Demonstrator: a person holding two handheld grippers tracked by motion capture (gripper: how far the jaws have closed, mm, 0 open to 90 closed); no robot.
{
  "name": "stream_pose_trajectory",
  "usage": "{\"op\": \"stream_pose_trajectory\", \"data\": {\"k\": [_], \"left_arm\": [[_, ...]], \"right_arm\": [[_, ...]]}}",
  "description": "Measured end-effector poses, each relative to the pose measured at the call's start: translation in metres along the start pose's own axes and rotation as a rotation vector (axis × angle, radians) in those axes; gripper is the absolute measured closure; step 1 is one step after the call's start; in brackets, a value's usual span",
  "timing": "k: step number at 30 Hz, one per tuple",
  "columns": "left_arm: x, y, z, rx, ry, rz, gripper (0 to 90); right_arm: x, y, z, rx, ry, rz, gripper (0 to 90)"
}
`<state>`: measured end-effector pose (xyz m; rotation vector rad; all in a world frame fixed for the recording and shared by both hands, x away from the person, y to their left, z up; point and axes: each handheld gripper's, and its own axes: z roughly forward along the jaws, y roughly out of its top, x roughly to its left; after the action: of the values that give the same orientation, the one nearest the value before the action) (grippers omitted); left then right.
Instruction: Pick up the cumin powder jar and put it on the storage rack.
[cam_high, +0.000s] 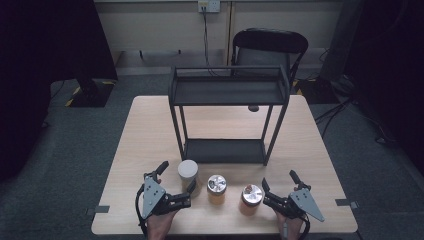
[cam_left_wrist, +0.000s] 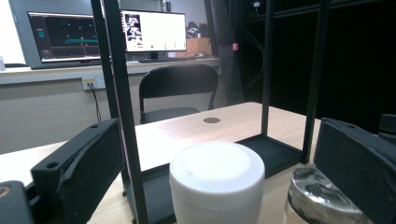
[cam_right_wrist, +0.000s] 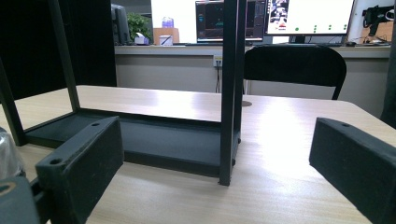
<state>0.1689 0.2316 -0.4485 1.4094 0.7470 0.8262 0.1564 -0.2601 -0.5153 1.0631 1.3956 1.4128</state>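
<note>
A bench (cam_high: 150, 130) carries a black rack (cam_high: 227, 112) at its middle. In front of the rack stand three jars: a white-lidded jar (cam_high: 188, 172), then two silver-lidded jars (cam_high: 217, 187). The left gripper (cam_high: 176, 182), jaws spread, brackets the white-lidded jar without touching it. The right gripper (cam_high: 279, 185), released, sits just beside the rightmost jar (cam_high: 251, 197).

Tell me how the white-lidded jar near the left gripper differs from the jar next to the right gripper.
The white-lidded jar has a matte white lid; the jar beside the right gripper has a shiny metal lid. The white-lidded one looks taller and pale, the other shorter and amber. The first stands between the left gripper's open jaws; the second stands just left of the right gripper. Both stand upright on the table.
</note>
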Motion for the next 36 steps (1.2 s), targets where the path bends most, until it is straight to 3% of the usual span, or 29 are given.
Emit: {"op": "stream_pose_trajectory", "data": {"k": [19,30,36], "left_arm": [[0.001,0.0,0.012,0.007,-0.035,0.017,5.5],[-0.002,-0.005,0.022,0.055,-0.021,0.01,10.2],[0.003,-0.009,0.025,0.085,-0.036,-0.009,17.0]], "right_arm": [[0.0,0.0,0.0,-0.003,-0.003,0.003,2.3],[0.0,-0.001,0.0,-0.003,-0.002,0.001,2.3],[0.001,-0.001,0.0,-0.004,-0.002,0.001,2.4]]}}
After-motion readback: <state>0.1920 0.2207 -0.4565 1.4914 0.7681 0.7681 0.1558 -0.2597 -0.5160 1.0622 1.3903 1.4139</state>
